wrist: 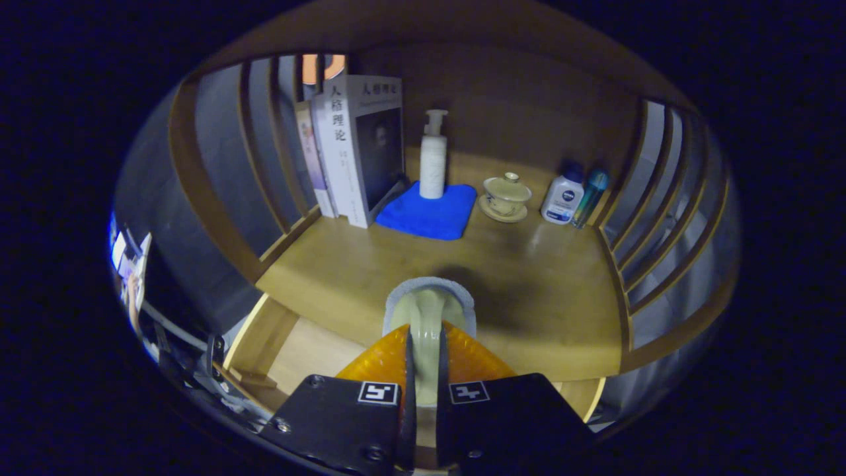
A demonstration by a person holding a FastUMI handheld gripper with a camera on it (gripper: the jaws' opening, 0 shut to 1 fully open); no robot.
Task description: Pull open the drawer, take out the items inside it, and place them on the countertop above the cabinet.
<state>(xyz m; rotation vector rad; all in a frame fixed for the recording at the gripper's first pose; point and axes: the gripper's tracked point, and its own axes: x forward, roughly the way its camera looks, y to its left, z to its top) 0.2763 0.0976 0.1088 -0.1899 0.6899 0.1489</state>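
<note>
Cabinet with slatted sides, countertop wide open in the middle. Drawer below is pulled out, its inside mostly hidden behind the gripper.

Back row on the countertop, big to small: books standing at left, blue cloth with a pump bottle standing on it, lidded cup on a saucer, then a small white bottle and a slim teal bottle touching at right.

Gripper is narrow, both fingers clamped on a pale sponge with a grey scrubby edge. Sponge sits over the front lip of the countertop, looks lifted out of the drawer and on its way to being set down.

Risks, my read:
- Release too near the front lip and the sponge tips back into the drawer. Needs to go further in.
- Push too far forward and it nudges the cloth or the cup. Plenty of bare wood before that, so low risk.
- Soft thing squeezed hard: may spring or stick to a finger on opening.

Pose: gripper pointing straight in, level-ish, tilted slightly down, centred on the cabinet.
</note>
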